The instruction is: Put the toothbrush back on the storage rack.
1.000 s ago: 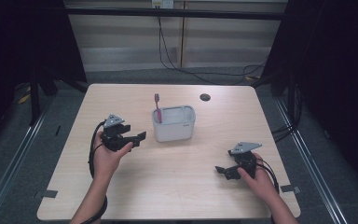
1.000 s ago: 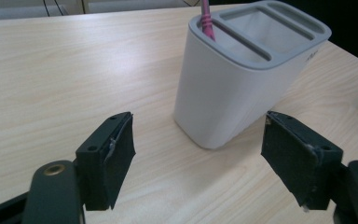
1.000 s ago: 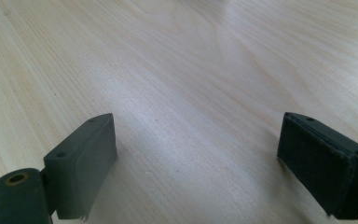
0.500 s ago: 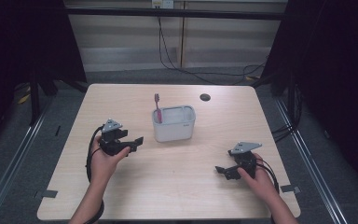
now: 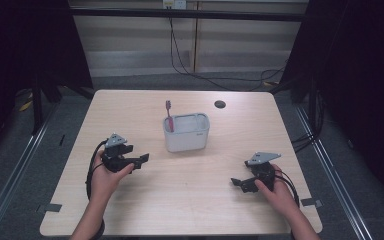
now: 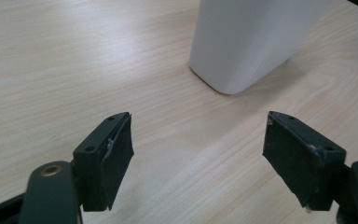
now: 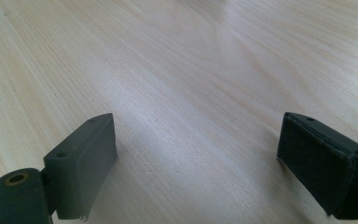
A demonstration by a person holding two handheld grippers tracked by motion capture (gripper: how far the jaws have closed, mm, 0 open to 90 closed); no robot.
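Both grippers empty, jaws spread wide

My left gripper (image 5: 141, 160) sits near the white holder (image 5: 186, 133) with its toothbrush (image 5: 169, 114); right gripper (image 5: 237, 182) well apart.

White rounded-rectangular plastic holder (image 5: 186, 133) upright at mid-table, open-topped | pink-headed slim toothbrush (image 5: 169, 115) standing upright inside its left end, bristle head above the rim

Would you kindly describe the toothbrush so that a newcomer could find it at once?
Start at the pale wooden table and find the white container near its middle. The toothbrush stands upright in the container's left end. Its pink handle and head rising above the rim make it the one coloured thing there.
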